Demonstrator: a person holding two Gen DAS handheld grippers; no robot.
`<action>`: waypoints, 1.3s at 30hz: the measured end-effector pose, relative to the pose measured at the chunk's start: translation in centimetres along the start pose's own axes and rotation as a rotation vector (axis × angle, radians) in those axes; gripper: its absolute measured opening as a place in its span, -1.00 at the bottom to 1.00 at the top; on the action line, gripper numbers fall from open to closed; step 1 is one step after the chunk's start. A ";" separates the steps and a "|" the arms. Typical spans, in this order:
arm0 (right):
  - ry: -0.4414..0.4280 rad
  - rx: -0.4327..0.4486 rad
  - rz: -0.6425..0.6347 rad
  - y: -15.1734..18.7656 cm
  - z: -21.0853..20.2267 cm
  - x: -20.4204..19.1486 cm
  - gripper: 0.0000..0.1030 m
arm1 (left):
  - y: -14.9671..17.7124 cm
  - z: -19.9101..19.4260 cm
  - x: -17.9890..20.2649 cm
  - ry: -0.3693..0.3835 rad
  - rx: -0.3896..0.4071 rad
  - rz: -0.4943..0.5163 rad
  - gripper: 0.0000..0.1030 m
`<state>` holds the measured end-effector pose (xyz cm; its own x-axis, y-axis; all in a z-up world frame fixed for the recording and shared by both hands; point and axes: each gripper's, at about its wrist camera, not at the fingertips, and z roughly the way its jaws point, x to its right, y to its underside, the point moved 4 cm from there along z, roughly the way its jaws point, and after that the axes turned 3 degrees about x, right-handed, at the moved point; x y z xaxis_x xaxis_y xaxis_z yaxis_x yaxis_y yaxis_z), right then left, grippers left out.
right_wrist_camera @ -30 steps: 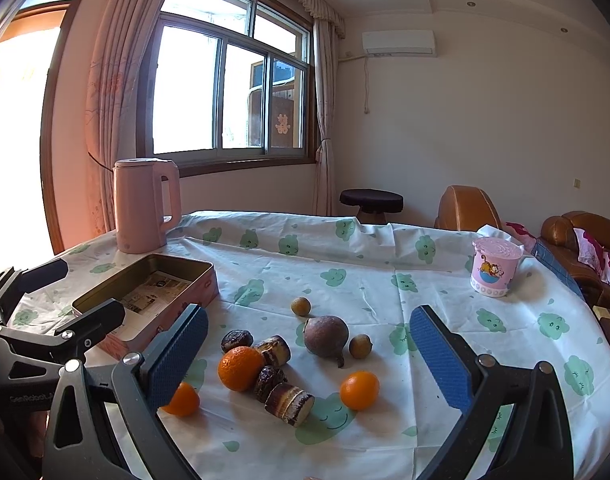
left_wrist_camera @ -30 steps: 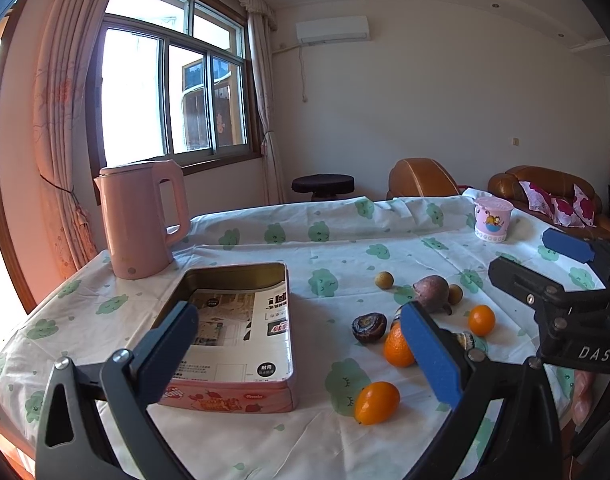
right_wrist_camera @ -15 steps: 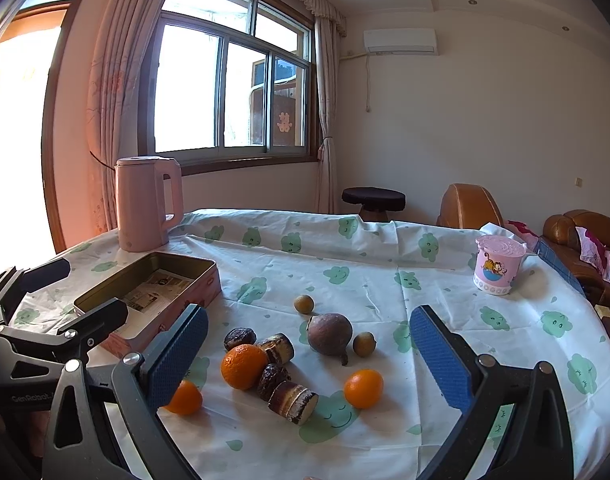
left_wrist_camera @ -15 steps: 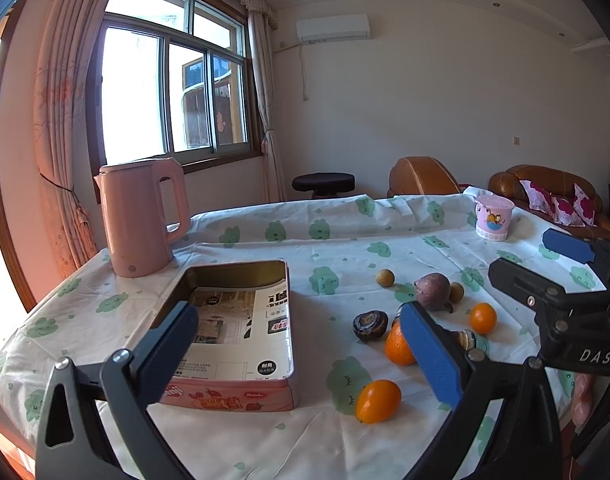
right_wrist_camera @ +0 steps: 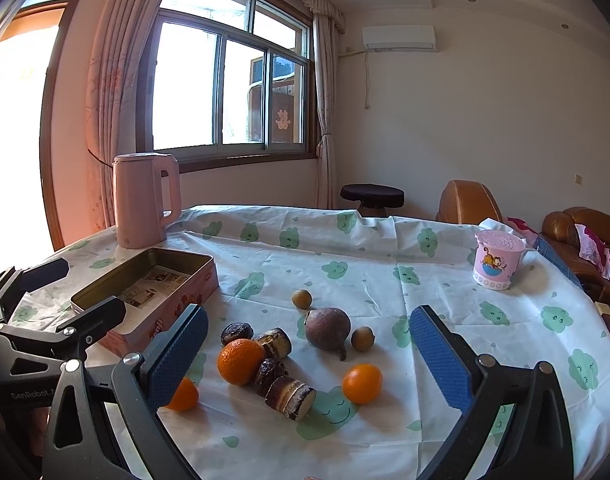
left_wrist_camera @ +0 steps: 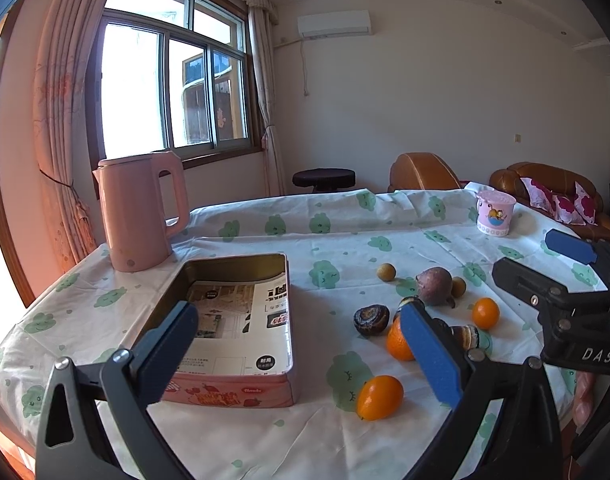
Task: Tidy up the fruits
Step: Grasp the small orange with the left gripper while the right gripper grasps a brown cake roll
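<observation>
Fruit lies scattered on the tablecloth: a large orange (right_wrist_camera: 240,361), a small orange (right_wrist_camera: 361,377), another small orange (right_wrist_camera: 182,395), a purple round fruit (right_wrist_camera: 327,328), two small brown round fruits (right_wrist_camera: 301,299) and several dark brown pieces (right_wrist_camera: 290,392). An open pink tin (left_wrist_camera: 233,320) with printed paper inside sits to their left. My left gripper (left_wrist_camera: 301,352) hovers open in front of the tin, empty. My right gripper (right_wrist_camera: 309,354) hovers open over the fruit cluster, empty. In the left wrist view the nearest small orange (left_wrist_camera: 379,397) lies just right of the tin.
A pink kettle (left_wrist_camera: 139,210) stands behind the tin near the window side. A pink cartoon cup (right_wrist_camera: 497,259) stands at the far right of the table. A dark stool (right_wrist_camera: 372,197) and brown sofas (right_wrist_camera: 573,228) lie beyond the table.
Both views have shifted only slightly; the fruits sit a touch higher in the right wrist view. Both grippers stay open and empty.
</observation>
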<state>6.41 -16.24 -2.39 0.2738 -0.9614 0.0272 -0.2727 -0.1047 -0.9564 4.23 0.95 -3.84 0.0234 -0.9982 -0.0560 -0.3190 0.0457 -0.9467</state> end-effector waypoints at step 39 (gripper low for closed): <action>-0.179 -0.263 -0.152 5.7 5.4 -0.9 0.10 | 4.8 3.7 4.7 0.187 -0.171 0.067 0.53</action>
<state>9.54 -14.61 -9.42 0.4800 -0.8727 0.0897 -0.4384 -0.3272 -0.8371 6.35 -3.37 -9.86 -0.1739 -0.9839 -0.0423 -0.4702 0.1207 -0.8743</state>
